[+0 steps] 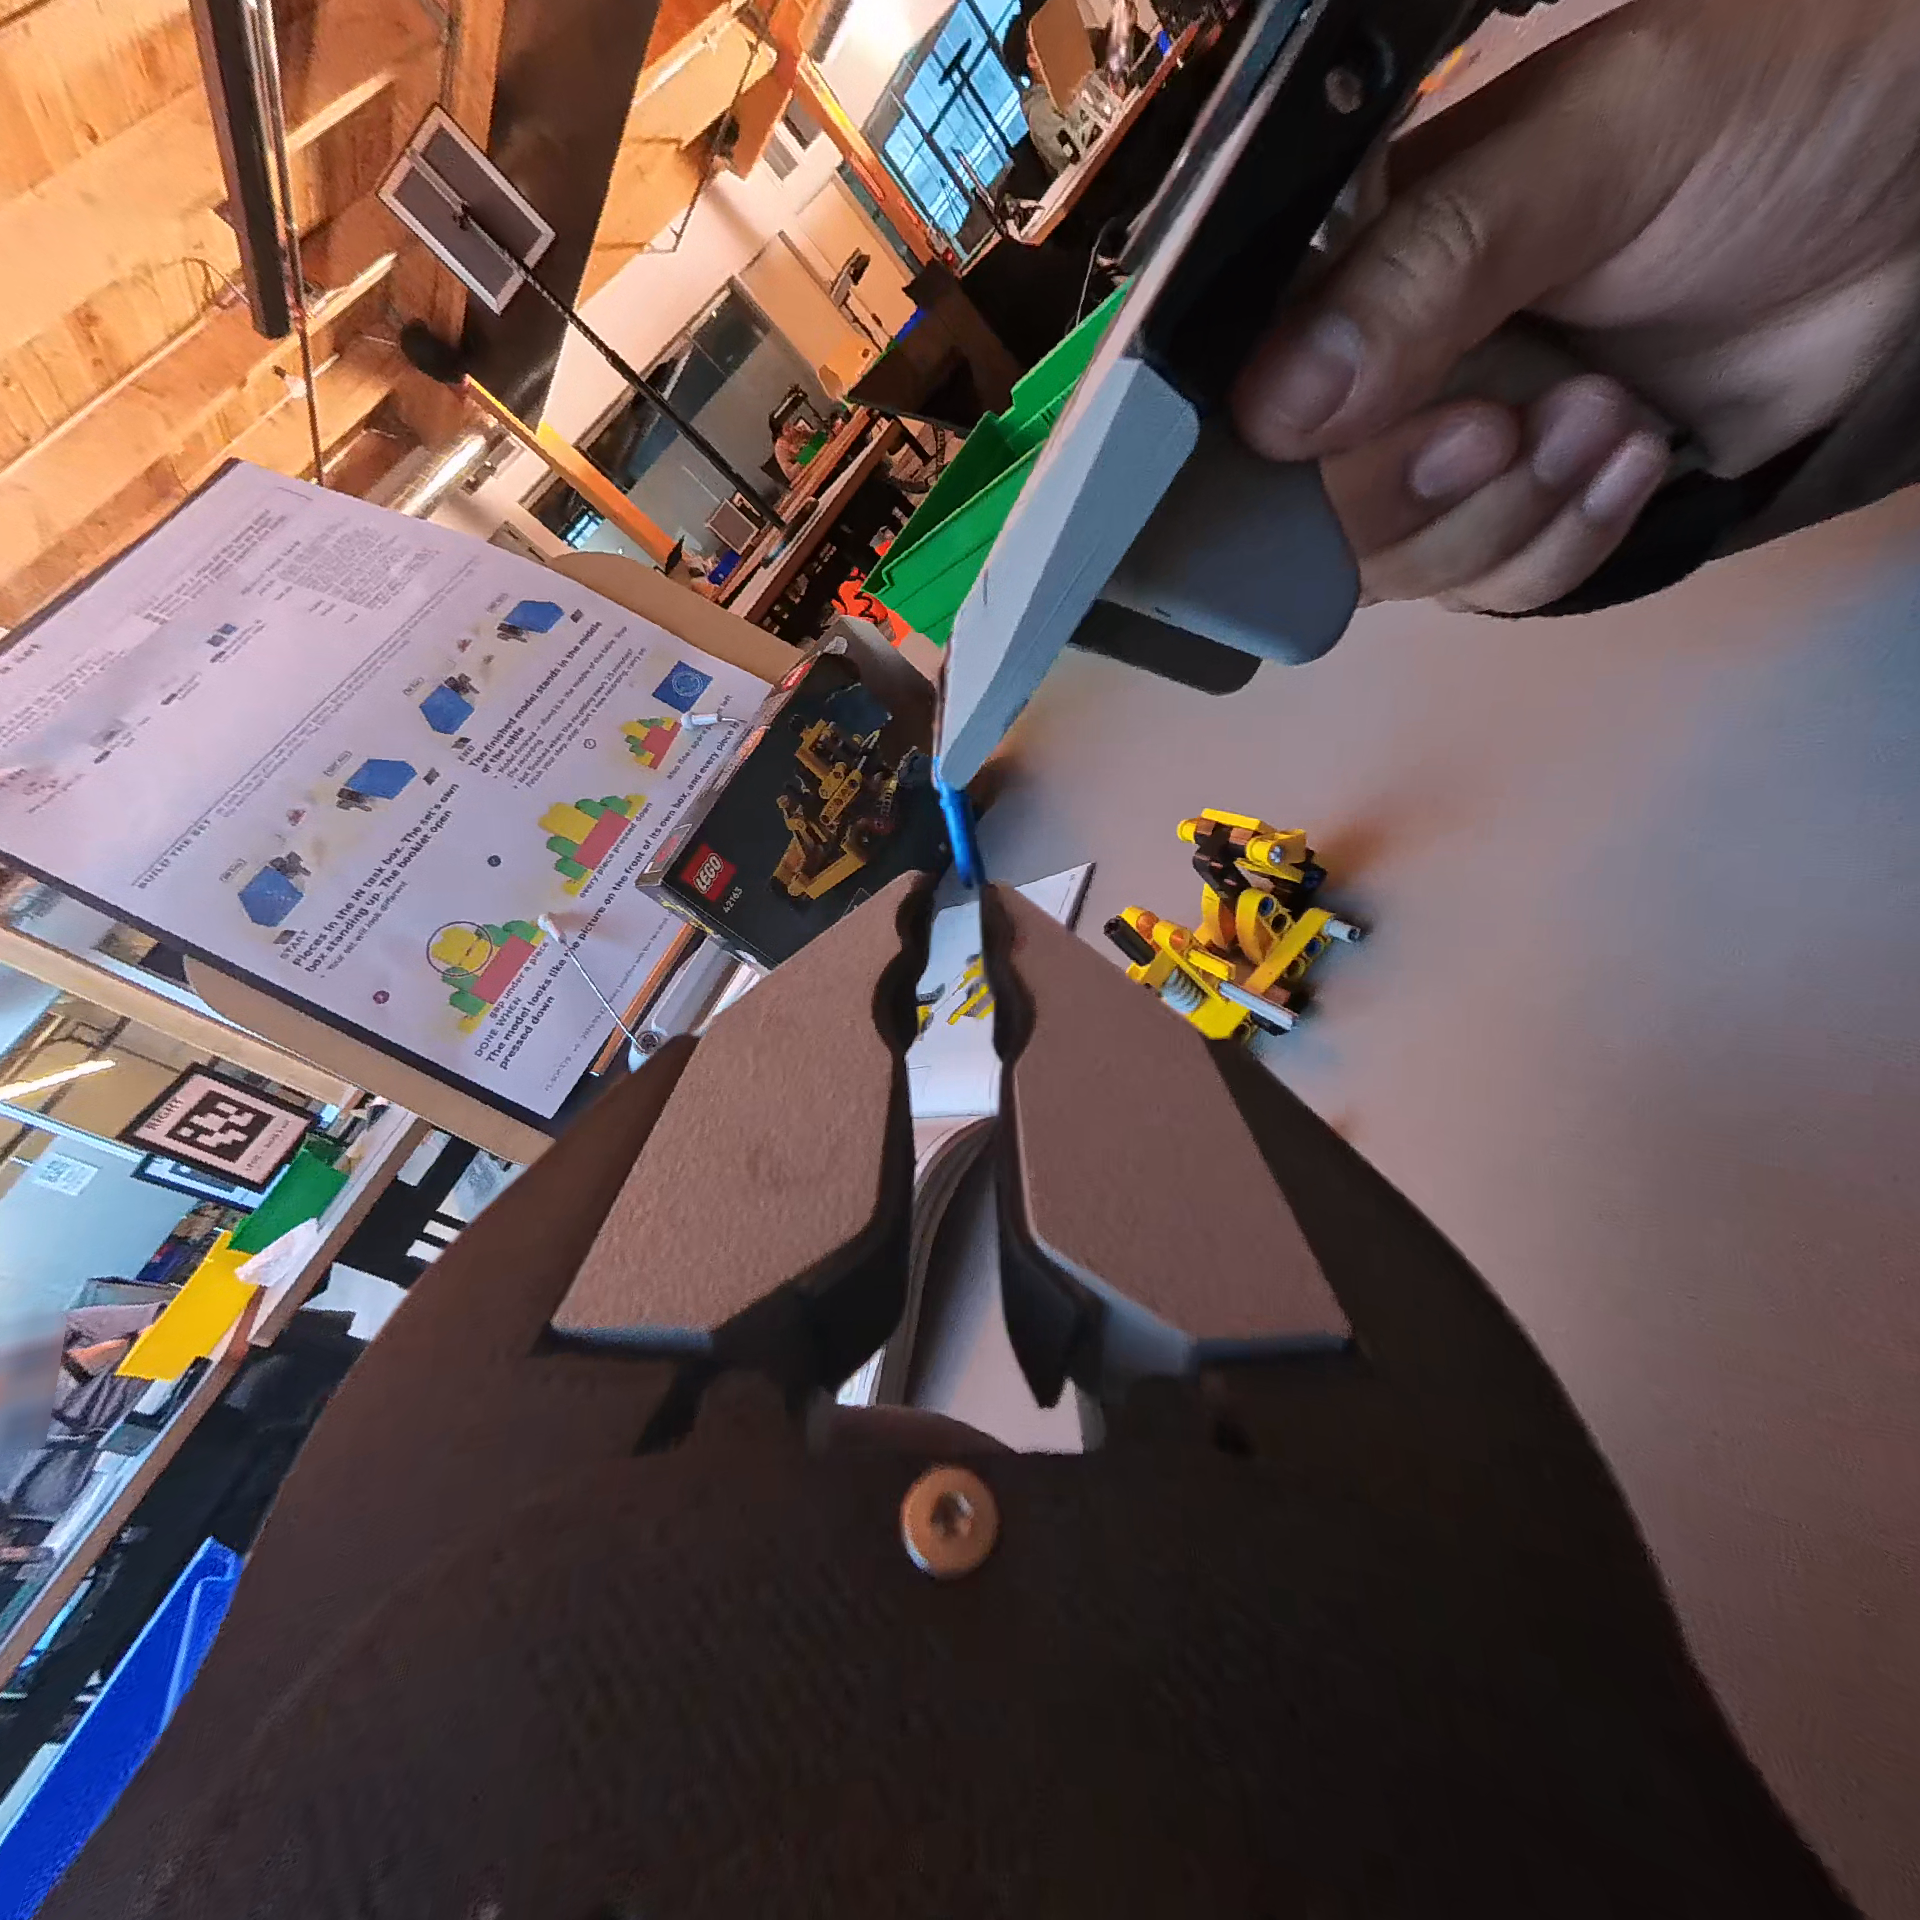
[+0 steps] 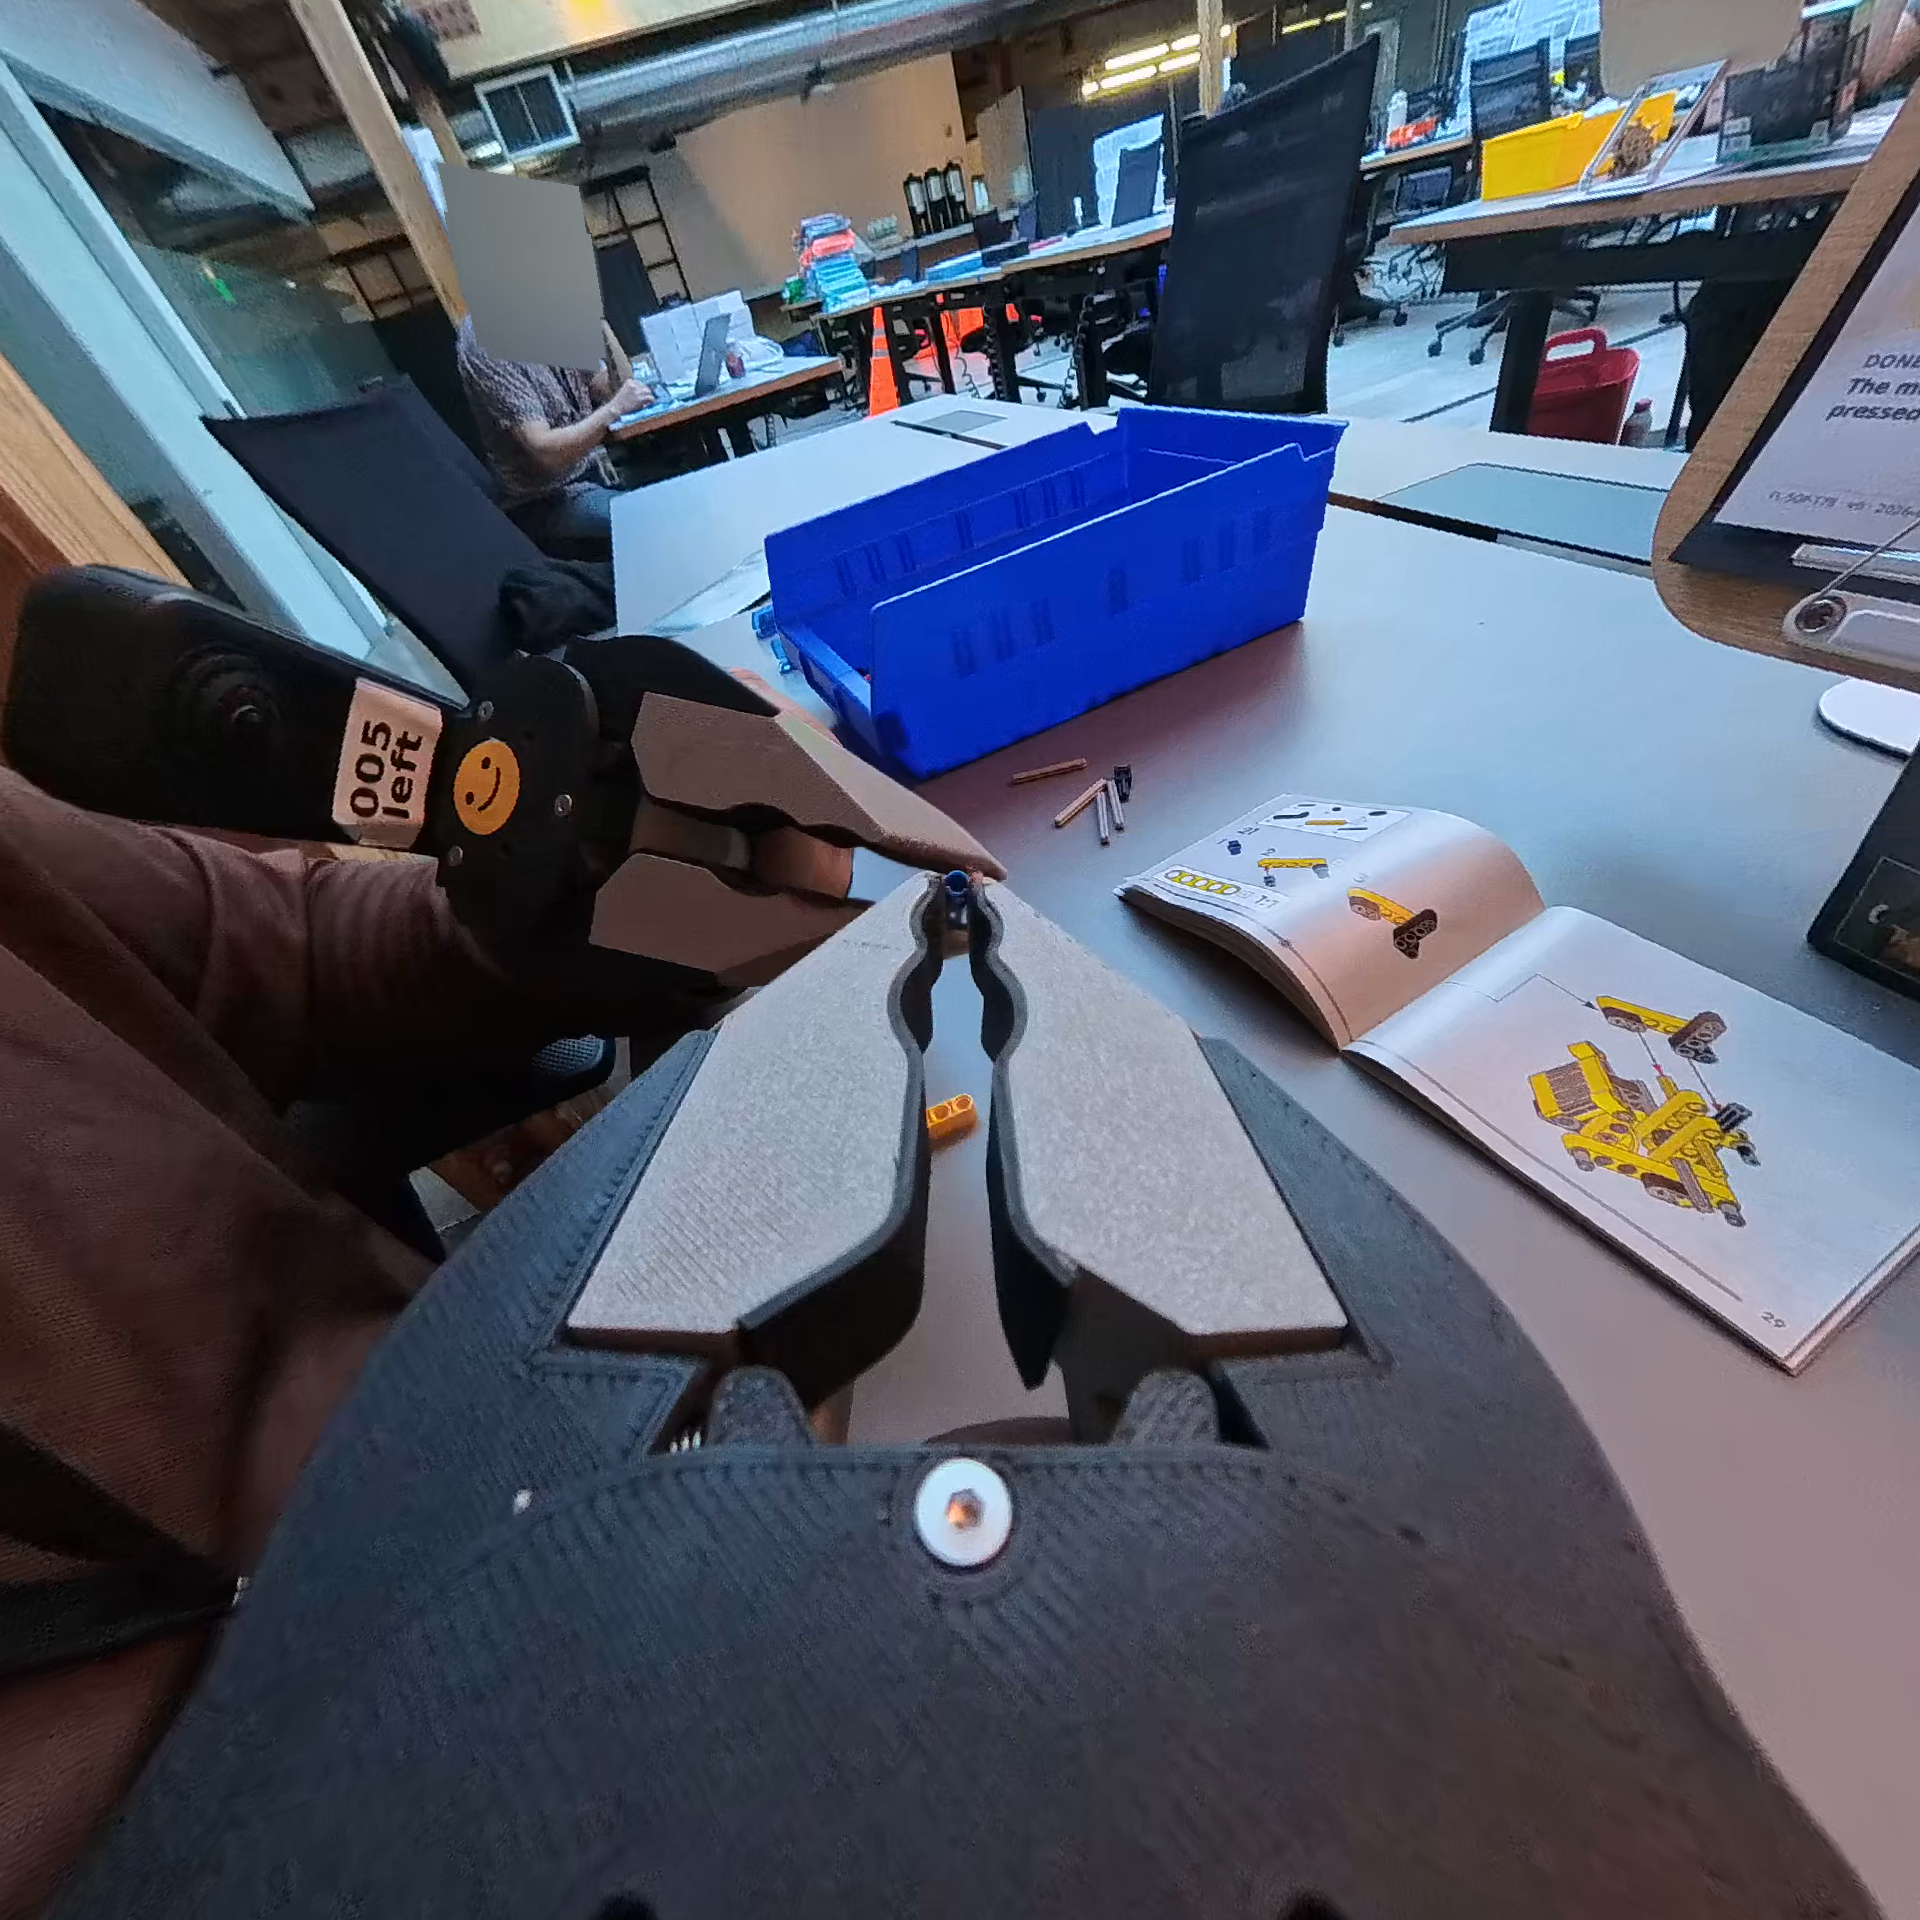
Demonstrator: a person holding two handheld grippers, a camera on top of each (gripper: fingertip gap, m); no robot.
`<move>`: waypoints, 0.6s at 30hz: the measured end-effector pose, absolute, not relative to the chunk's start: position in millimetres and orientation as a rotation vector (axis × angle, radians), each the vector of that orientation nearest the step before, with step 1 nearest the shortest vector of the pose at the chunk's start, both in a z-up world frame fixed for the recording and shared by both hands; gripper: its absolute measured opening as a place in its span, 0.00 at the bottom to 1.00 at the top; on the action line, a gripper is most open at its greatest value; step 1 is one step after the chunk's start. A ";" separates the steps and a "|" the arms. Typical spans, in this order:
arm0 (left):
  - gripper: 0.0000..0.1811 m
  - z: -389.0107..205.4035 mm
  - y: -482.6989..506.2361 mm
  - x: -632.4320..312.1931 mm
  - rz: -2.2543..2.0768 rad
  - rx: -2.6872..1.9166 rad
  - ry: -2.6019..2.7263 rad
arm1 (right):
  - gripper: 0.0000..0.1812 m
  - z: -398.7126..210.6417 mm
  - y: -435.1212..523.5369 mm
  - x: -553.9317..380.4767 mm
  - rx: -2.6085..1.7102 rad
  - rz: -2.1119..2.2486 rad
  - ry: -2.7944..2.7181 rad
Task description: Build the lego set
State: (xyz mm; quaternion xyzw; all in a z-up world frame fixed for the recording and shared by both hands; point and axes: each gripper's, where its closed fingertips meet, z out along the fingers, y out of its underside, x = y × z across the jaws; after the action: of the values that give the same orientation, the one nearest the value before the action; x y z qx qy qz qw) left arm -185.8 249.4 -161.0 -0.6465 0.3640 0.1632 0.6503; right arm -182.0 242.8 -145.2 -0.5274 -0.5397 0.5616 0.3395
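Observation:
A small blue pin (image 1: 958,829) is held in the air between both grippers, above the grey table (image 2: 1455,727). My left gripper (image 1: 956,891) is shut on its near end. My right gripper (image 2: 954,896) is shut on the pin (image 2: 956,889) too; in the left wrist view its grey finger (image 1: 1039,582) comes down from the upper right onto the pin's far end. In the right wrist view the left gripper's finger (image 2: 790,779) reaches in from the left and meets the pin. The part-built yellow model (image 1: 1236,935) stands on the table to the right.
An open instruction booklet (image 2: 1507,1039) lies on the table at the right. A blue bin (image 2: 1039,592) stands behind several loose axles (image 2: 1091,800). A small orange beam (image 2: 951,1117) lies under my right fingers. The set's box (image 1: 790,821), an instruction board (image 1: 343,748) and a green bin (image 1: 966,520) stand farther back. My two grippers' fingertips are within a few centimetres of each other.

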 end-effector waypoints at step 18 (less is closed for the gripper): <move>0.02 -152.5 246.0 -180.5 0.332 -1.442 0.802 | 0.00 -139.3 239.3 -180.5 -1.366 1.564 -1.361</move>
State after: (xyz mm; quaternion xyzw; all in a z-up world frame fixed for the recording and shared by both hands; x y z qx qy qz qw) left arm -180.5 246.0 -152.5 -0.6389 0.3551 0.1470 0.6664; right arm -180.5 239.3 -139.3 -0.5204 -0.5187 0.5962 0.3235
